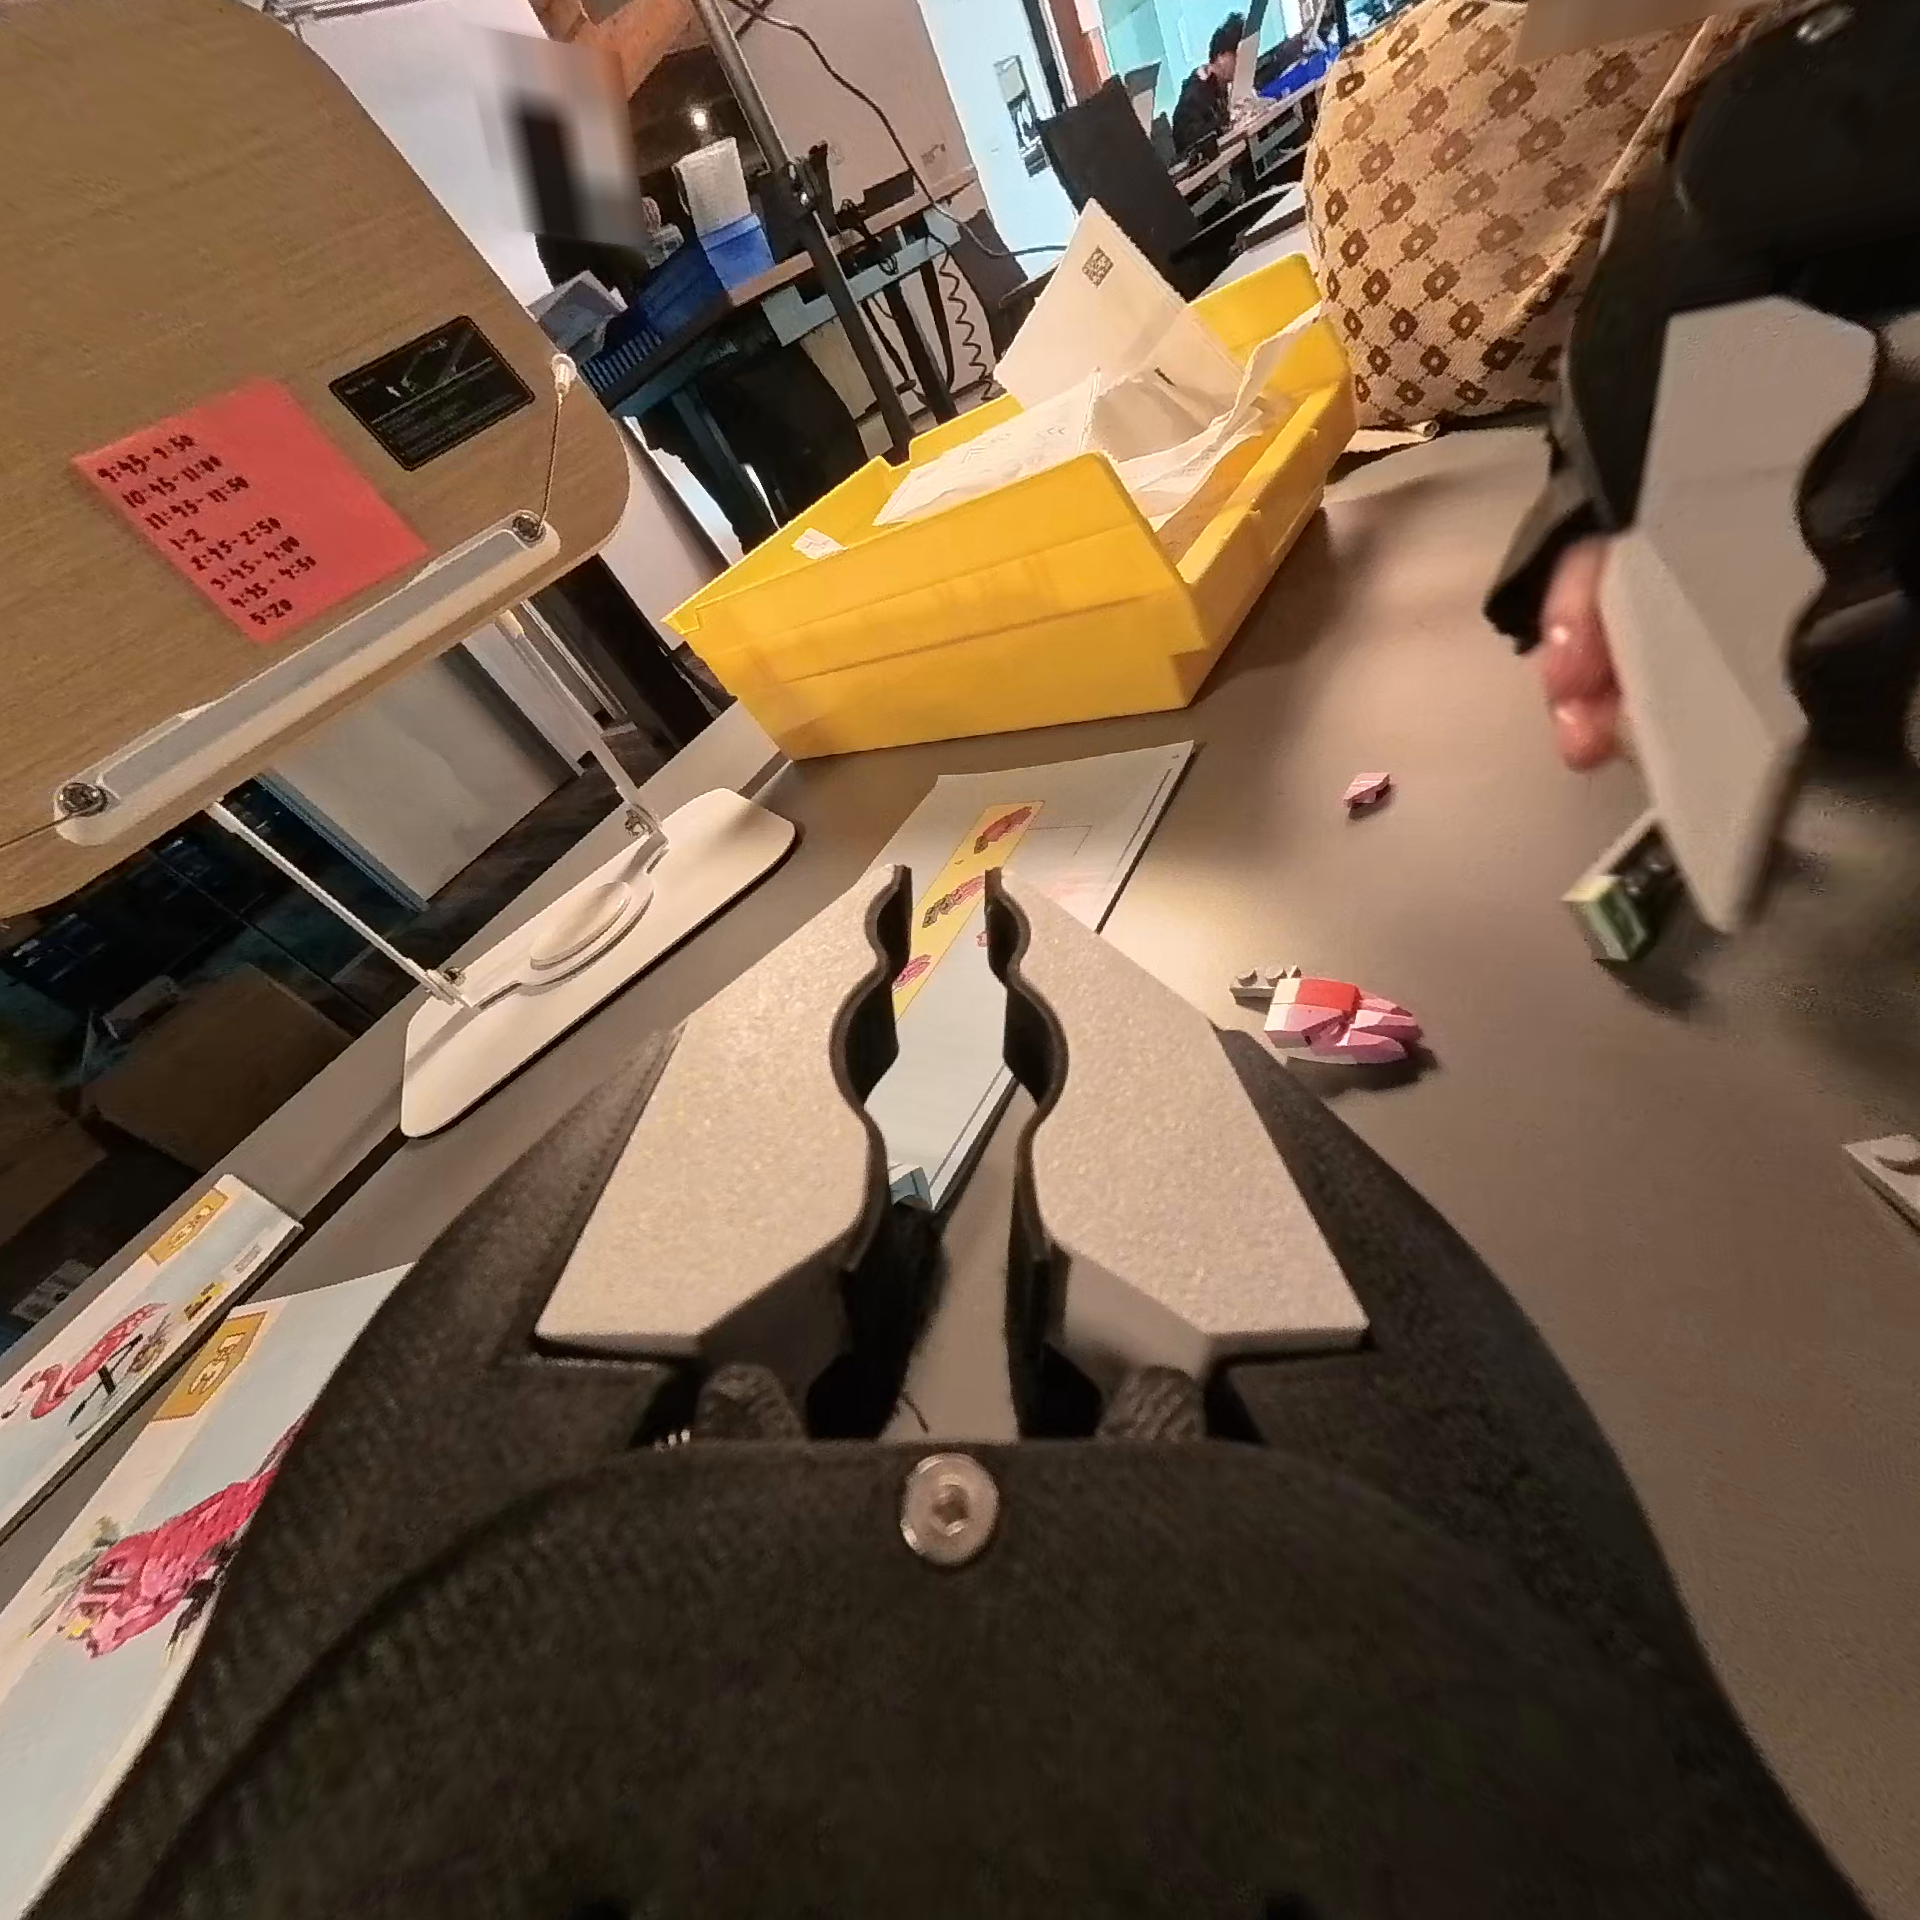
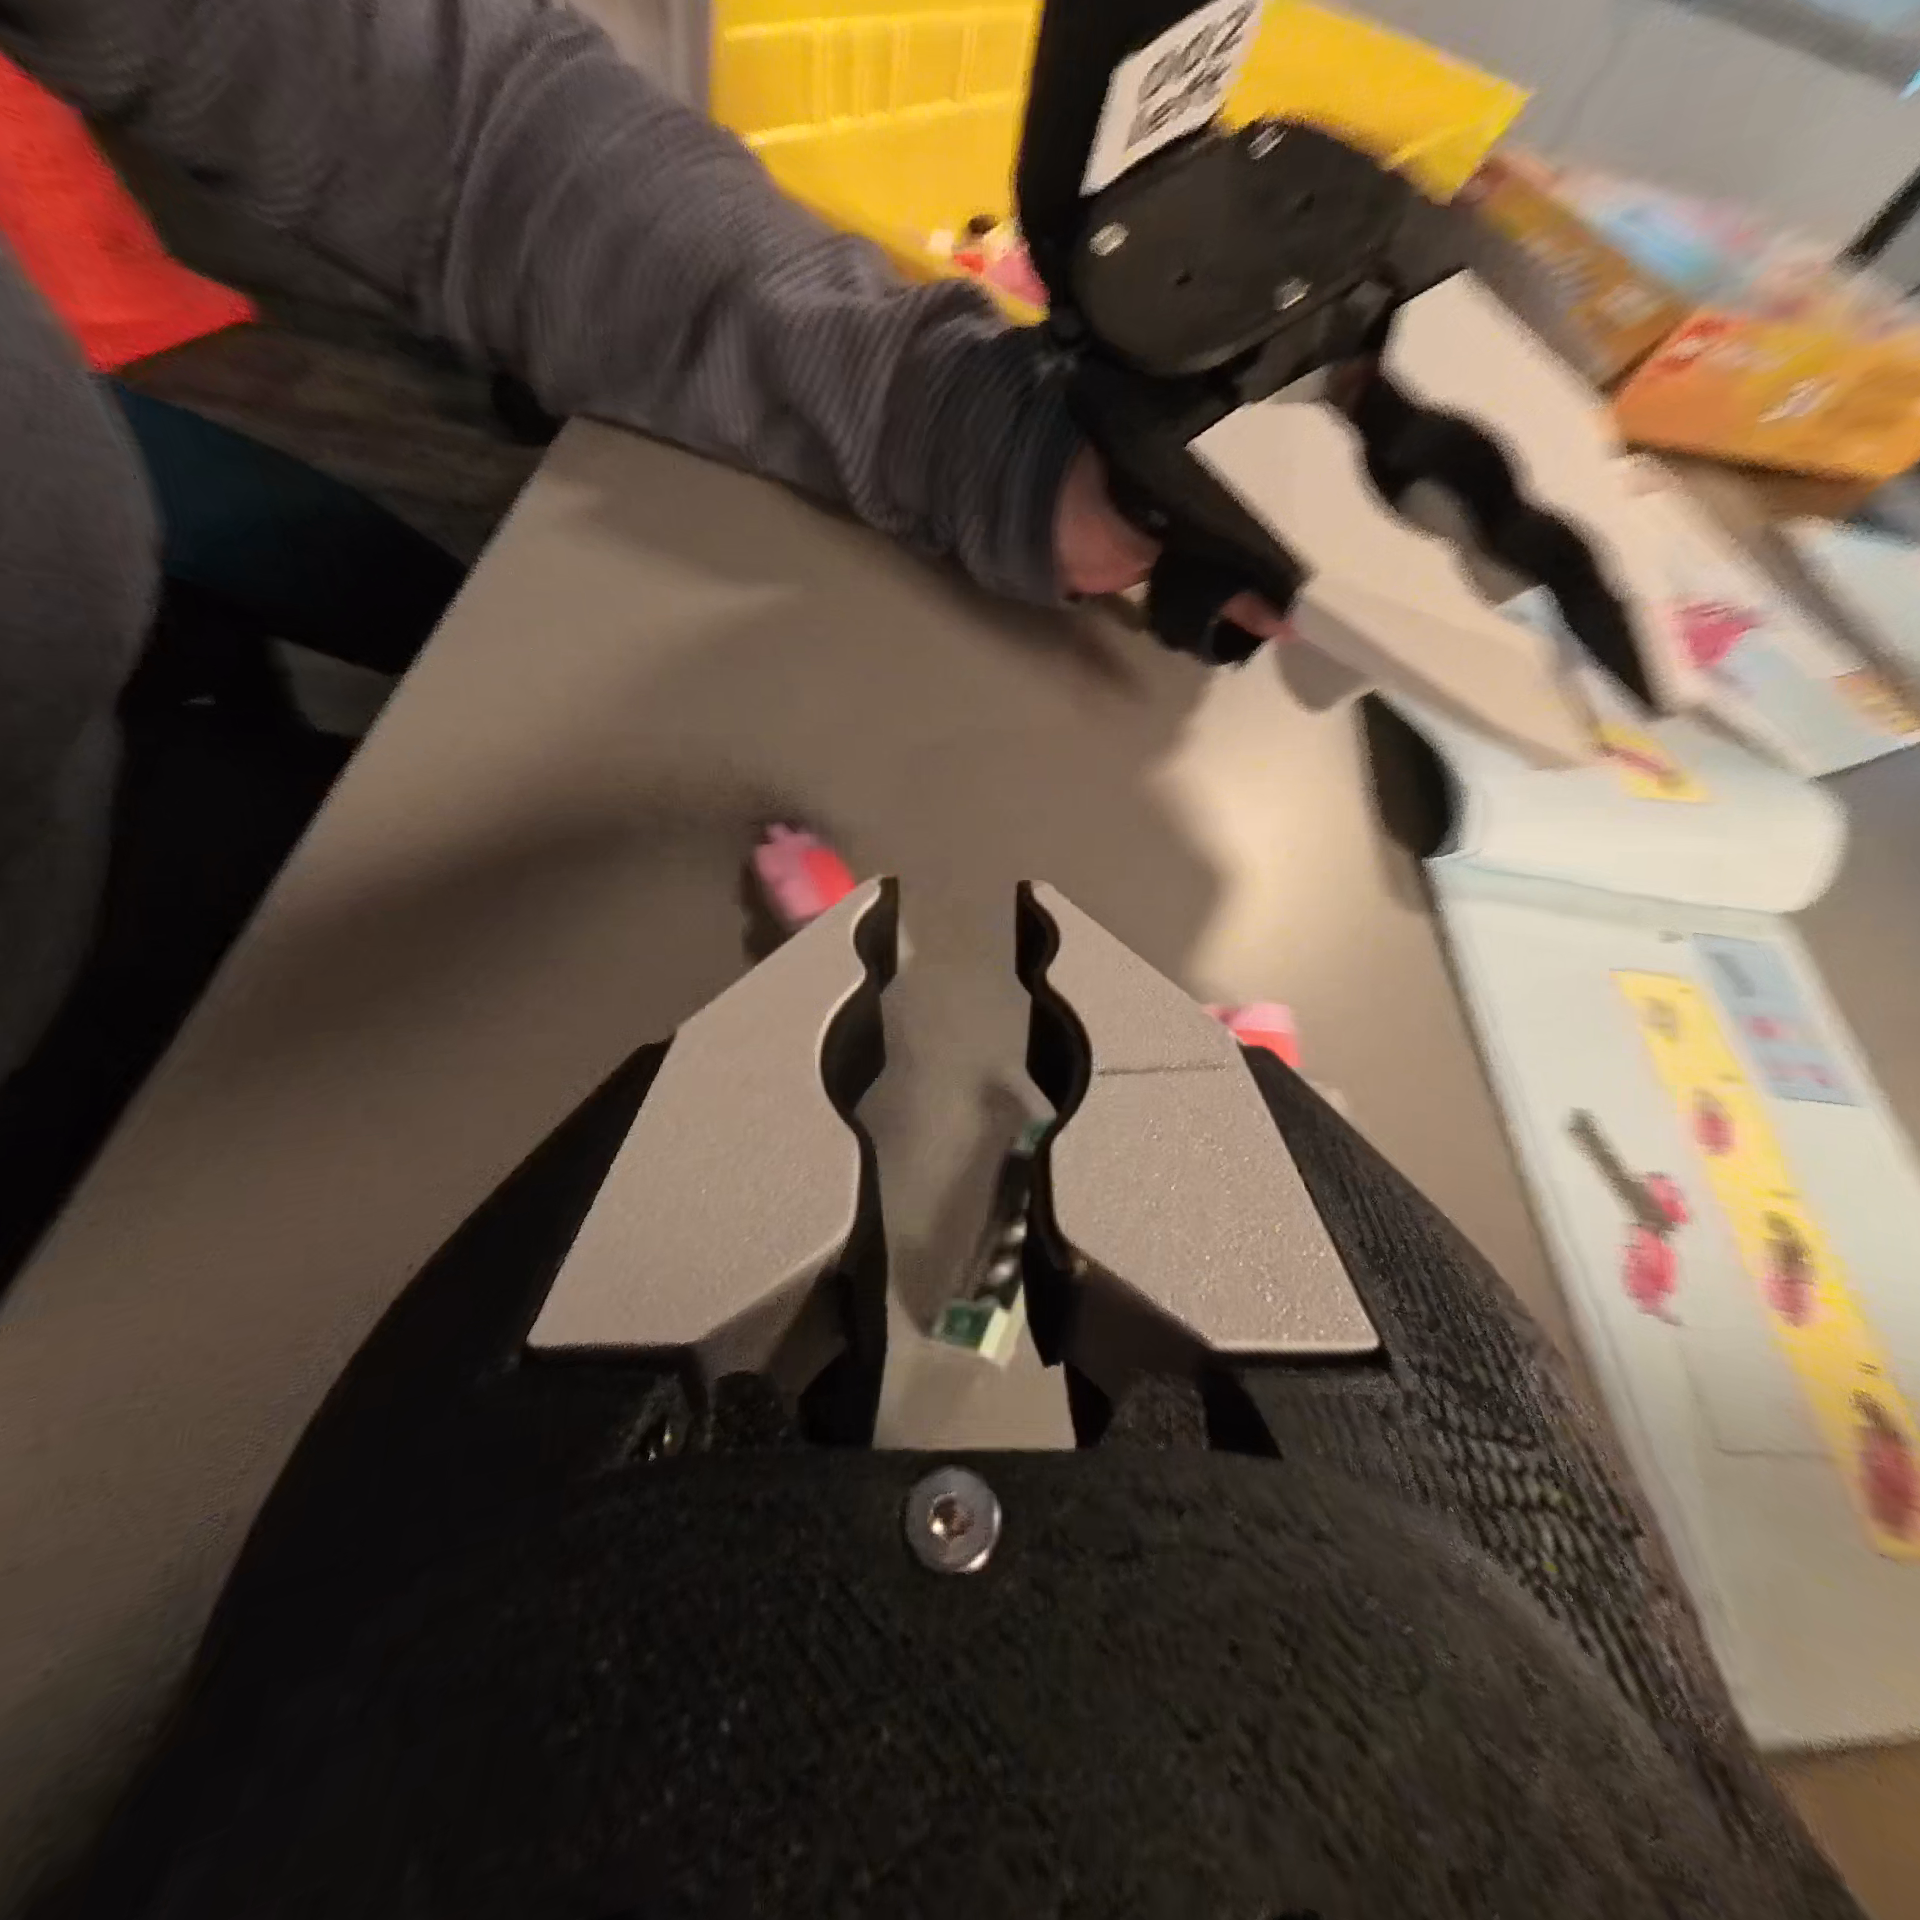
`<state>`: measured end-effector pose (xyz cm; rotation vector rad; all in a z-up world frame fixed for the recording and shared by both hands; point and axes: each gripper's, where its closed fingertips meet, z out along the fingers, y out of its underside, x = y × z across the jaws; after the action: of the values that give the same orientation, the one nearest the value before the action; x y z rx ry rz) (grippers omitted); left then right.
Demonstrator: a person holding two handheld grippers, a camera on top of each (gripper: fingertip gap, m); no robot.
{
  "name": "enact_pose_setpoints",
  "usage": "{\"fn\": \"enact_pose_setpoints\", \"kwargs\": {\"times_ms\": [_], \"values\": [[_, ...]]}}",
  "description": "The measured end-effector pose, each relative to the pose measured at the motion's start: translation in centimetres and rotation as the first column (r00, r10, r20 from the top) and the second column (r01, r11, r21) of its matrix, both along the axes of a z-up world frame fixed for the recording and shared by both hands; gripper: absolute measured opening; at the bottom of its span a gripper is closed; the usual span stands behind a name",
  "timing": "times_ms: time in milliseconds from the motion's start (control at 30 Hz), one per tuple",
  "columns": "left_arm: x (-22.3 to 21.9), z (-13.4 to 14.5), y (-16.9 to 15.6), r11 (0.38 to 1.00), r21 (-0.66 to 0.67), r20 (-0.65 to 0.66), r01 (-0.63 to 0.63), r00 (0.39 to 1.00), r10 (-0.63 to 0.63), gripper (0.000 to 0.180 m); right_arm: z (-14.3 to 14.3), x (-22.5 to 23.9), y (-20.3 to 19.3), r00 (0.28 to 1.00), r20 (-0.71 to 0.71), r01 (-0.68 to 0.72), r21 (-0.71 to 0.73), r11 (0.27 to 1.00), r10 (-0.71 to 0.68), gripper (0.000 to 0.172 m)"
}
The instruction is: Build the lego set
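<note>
Hovering: both grippers hang over a grey tabletop (image 1: 1455,644), each held in a person's hand.
Left gripper: the left gripper (image 1: 943,896) points along an open instruction booklet (image 1: 1081,821) lying flat on the tabletop; its jaws stand a narrow way apart with nothing between them, only the booklet's printed page showing through the gap.
Right gripper: the right gripper (image 2: 956,899) is tilted down toward bare tabletop; its jaws are parted somewhat wider than the left ones, and nothing is gripped at the tips. A small green and white piece (image 2: 987,1320) shows deep in the gap by the right finger's root; whether it is part of the gripper I cannot tell.
Near the right jaws: a pink and red brick piece (image 2: 790,873) lies just beside the left fingertip, partly hidden by it; another pink piece (image 2: 1262,1023) peeks out behind the right finger.
Brick cluster: a small pink, red and grey brick build (image 1: 1340,1013) rests on the tabletop right of the booklet; a lone pink brick (image 1: 1368,790) lies farther off.
Behind: a yellow bin (image 1: 987,623) holding papers sits beyond the booklet, and a white stand base (image 1: 582,956) sits to its left.
Blur: the right wrist view is smeared, so fine detail is lost.
</note>
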<state>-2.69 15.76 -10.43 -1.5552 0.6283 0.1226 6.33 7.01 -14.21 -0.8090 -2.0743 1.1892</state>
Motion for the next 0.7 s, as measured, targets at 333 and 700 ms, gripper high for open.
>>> {"fn": "enact_pose_setpoints", "kwargs": {"times_ms": [333, 700], "values": [[-0.1, 0.0, 0.1, 1.000, 0.004, -0.010, -0.005, 1.000, 0.005, 0.012, 7.8, -0.6, 13.5, 0.611, -0.650, 0.633, 0.060, 0.772, -0.451, 0.000], [-1.7, 0.6, 0.2, 0.992, 0.047, -0.011, -0.113, 0.993, 0.114, 0.015, 7.6, 0.9, 18.7, 0.429, -0.699, 0.820, 0.036, 0.572, -0.572, 0.000]]}}
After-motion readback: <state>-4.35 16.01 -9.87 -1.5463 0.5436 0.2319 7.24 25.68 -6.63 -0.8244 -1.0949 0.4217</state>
